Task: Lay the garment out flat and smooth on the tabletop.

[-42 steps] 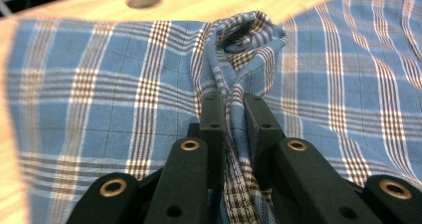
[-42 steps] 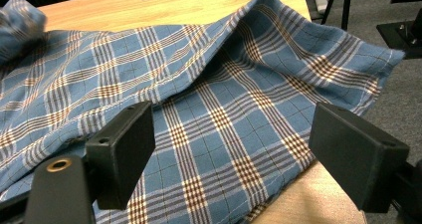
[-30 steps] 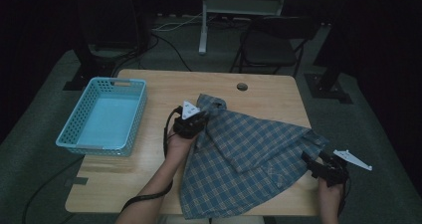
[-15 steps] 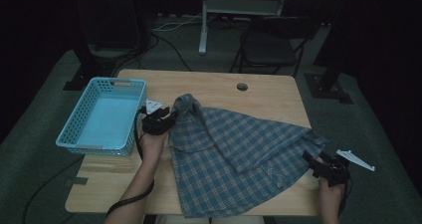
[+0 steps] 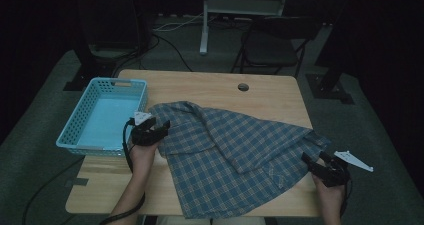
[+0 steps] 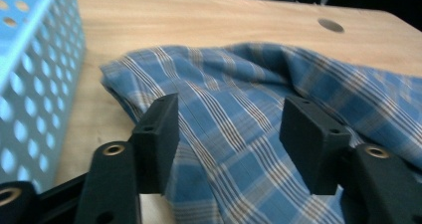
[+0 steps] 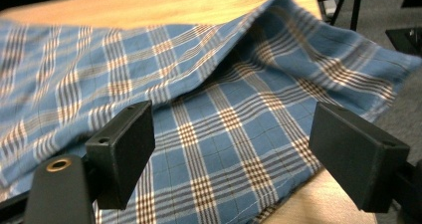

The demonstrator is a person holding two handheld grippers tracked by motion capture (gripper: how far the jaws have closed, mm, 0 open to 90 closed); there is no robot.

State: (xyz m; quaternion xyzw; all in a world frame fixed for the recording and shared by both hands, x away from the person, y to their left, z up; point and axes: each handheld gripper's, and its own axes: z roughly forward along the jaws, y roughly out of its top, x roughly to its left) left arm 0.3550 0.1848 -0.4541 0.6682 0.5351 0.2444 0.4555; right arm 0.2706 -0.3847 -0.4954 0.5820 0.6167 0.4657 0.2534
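Note:
A blue plaid cloth (image 5: 235,150) lies spread and rumpled across the wooden table (image 5: 200,85). At the cloth's left corner, beside the basket, sits my left gripper (image 5: 161,128). Its jaws have just been opening and now stand apart. In the left gripper view the plaid cloth (image 6: 239,149) lies between and beneath the left gripper (image 6: 230,109), its pads off the fabric. My right gripper (image 5: 312,162) is at the cloth's right edge near the table's corner. It stands wide open, and the right gripper (image 7: 234,114) has the cloth (image 7: 209,134) lying under the gap, untouched.
A light blue perforated basket (image 5: 120,82) stands on the table's left side, close to the left gripper; its wall (image 6: 35,74) fills the left of that view. A round cable hole (image 5: 243,87) is at the table's back. A dark chair (image 5: 272,45) stands behind the table.
The left hand moved left toward the basket, dragging the cloth's corner with it and spreading the fabric. Its jaws then opened off the cloth. The right hand stayed put.

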